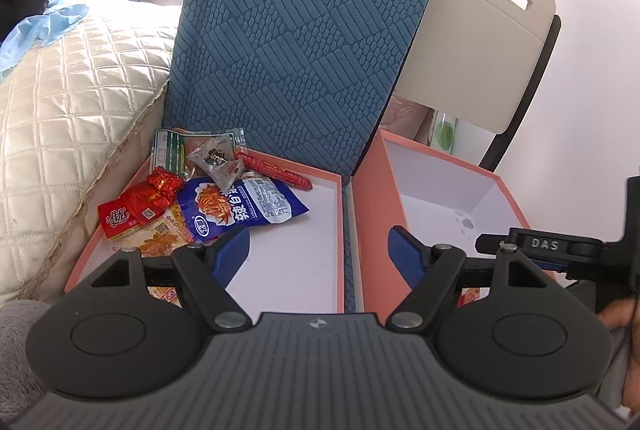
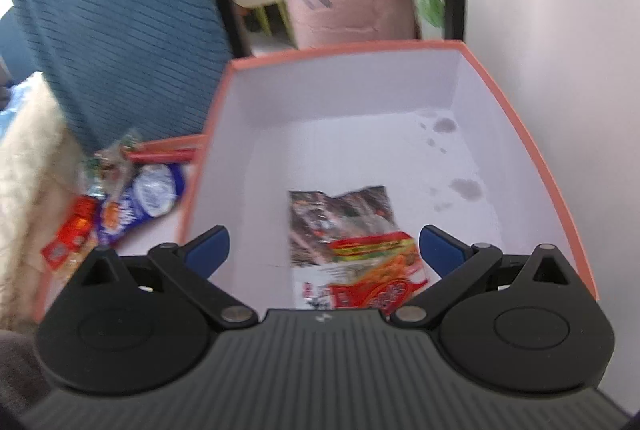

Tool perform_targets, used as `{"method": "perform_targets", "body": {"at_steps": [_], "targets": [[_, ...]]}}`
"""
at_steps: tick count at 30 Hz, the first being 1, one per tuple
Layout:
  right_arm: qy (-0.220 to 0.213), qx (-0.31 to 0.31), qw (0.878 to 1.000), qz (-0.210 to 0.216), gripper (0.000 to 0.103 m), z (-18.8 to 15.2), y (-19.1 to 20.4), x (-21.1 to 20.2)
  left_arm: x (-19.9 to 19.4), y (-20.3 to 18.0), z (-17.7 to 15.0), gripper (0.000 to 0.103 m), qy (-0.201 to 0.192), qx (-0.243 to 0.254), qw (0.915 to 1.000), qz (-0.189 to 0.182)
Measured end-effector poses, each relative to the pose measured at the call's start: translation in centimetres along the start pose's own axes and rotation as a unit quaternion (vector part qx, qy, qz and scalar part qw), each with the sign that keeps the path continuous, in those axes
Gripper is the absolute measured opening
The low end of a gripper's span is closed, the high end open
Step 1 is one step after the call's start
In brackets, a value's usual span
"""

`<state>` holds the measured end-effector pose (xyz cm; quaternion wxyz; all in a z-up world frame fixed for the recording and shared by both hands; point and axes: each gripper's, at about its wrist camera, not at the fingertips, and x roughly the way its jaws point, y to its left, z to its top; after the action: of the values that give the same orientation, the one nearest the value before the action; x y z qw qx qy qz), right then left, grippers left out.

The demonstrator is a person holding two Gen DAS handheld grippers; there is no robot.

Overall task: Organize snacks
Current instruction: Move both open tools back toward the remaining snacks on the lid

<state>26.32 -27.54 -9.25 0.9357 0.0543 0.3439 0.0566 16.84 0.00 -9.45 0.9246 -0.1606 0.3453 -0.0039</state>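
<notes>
A shallow orange tray (image 1: 304, 270) on the left holds a pile of snacks: a blue packet (image 1: 240, 210), a red packet (image 1: 132, 214), a red sausage stick (image 1: 276, 170) and a clear packet (image 1: 216, 158). My left gripper (image 1: 320, 250) hangs open over the tray's bare white floor, holding nothing. To the right stands a deep orange box (image 2: 340, 90). On its floor lies a red, green and clear snack packet (image 2: 352, 230). My right gripper (image 2: 324, 246) is wide open above that packet, with its pads clear of it. The pile of snacks (image 2: 132, 206) shows blurred at the left.
A blue patterned cushion (image 1: 304, 30) stands upright behind both containers. A cream quilted cushion (image 1: 72, 102) borders the tray's left side. A beige chair back (image 1: 472, 30) rises behind the box, with a white wall (image 2: 560, 10) on the right. The right tool's black body (image 1: 560, 250) crosses the box.
</notes>
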Motion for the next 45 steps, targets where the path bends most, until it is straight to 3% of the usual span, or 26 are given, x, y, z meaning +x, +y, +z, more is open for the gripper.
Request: {"method": "perform_targets", "body": {"at_steps": [10,17,19,20,29,45], "targets": [[-0.036,-0.041,0.995,0.087,0.103,-2.8,4.1,-2.4,0.8,1.2,0.4,0.080,0.002,-0.004,0.9999,0.010],[-0.045,-0.084,0.983,0.154,0.102,-4.3,7.6,-2.2,2.7,3.3,1.9,0.080,-0.005,-0.001,0.9996,0.028],[-0.045,-0.092,0.981,0.167,0.101,-4.4,8.5,-1.9,3.4,4.0,2.5,0.080,-0.007,-0.001,0.9995,0.030],[-0.045,-0.098,0.979,0.171,0.094,-4.3,9.0,-1.6,3.9,4.5,2.7,0.080,-0.007,-0.005,0.9995,0.030],[-0.031,-0.119,0.974,0.188,0.075,-3.8,12.9,0.8,9.1,8.3,4.1,0.080,0.012,-0.031,0.9991,0.025],[0.007,-0.122,0.976,0.179,0.069,-3.1,16.9,7.1,18.0,12.4,6.4,0.080,0.058,-0.075,0.9955,0.004]]}}
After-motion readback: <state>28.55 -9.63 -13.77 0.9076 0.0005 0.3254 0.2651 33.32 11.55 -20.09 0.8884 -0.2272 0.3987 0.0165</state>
